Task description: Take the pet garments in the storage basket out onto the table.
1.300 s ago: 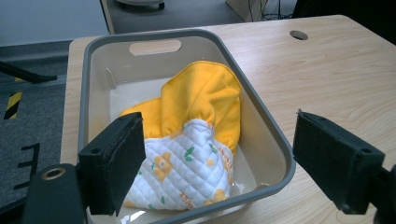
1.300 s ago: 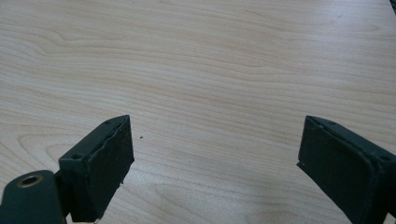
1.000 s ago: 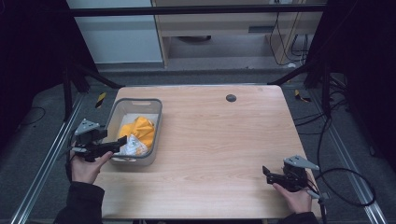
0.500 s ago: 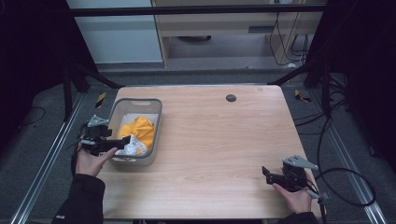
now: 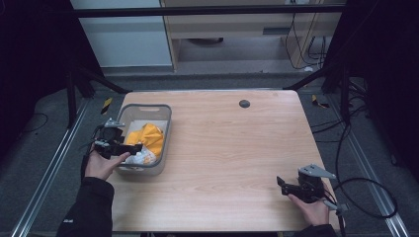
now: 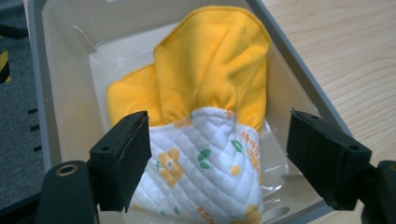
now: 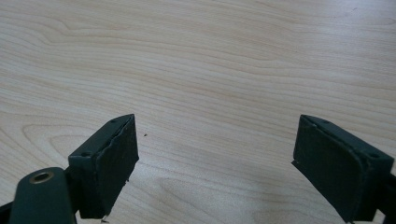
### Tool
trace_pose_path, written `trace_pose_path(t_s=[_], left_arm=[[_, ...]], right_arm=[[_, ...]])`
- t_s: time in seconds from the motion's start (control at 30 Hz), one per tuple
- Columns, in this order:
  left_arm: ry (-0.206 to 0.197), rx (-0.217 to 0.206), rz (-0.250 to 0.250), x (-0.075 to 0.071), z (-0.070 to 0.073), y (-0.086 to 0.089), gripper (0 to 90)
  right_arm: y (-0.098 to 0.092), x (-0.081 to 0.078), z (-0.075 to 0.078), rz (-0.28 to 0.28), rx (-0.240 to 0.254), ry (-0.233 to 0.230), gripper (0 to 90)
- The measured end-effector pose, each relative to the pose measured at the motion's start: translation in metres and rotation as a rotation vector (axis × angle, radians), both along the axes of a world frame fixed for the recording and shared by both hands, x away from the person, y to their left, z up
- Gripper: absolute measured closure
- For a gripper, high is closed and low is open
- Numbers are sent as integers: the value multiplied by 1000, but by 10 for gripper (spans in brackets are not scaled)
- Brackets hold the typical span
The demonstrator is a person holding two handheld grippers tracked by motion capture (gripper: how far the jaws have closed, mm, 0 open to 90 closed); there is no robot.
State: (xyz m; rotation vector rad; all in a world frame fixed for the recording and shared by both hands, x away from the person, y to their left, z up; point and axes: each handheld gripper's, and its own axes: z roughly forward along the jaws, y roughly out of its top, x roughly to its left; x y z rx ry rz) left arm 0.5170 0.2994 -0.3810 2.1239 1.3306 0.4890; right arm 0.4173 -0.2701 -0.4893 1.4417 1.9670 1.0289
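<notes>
Wood table (image 5: 222, 148); grey bin (image 5: 148, 111) at its 9 o'clock w/ yellow-white cloth (image 6: 210, 140) inside. Left gripper (image 6: 217, 158) wide but just been closing, cloth between jaws, untouched. Right gripper (image 7: 215, 163) at 5 o'clock, wide open, empty.

a light wooden table (image 5: 237, 148) stands on grey floor (image 5: 44, 148), dark drapes at both sides; past the far edge, a pale cabinet (image 5: 123, 39), a wooden shelf unit (image 5: 232, 24), loose cables (image 5: 301, 39)
</notes>
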Motion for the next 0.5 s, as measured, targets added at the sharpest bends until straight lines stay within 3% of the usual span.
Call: trace_pose_path(t_s=[0.5], left_arm=[[82,33,-14,16,-11,-6,296]], right_arm=[[1,0,-1,9,7,16,152]])
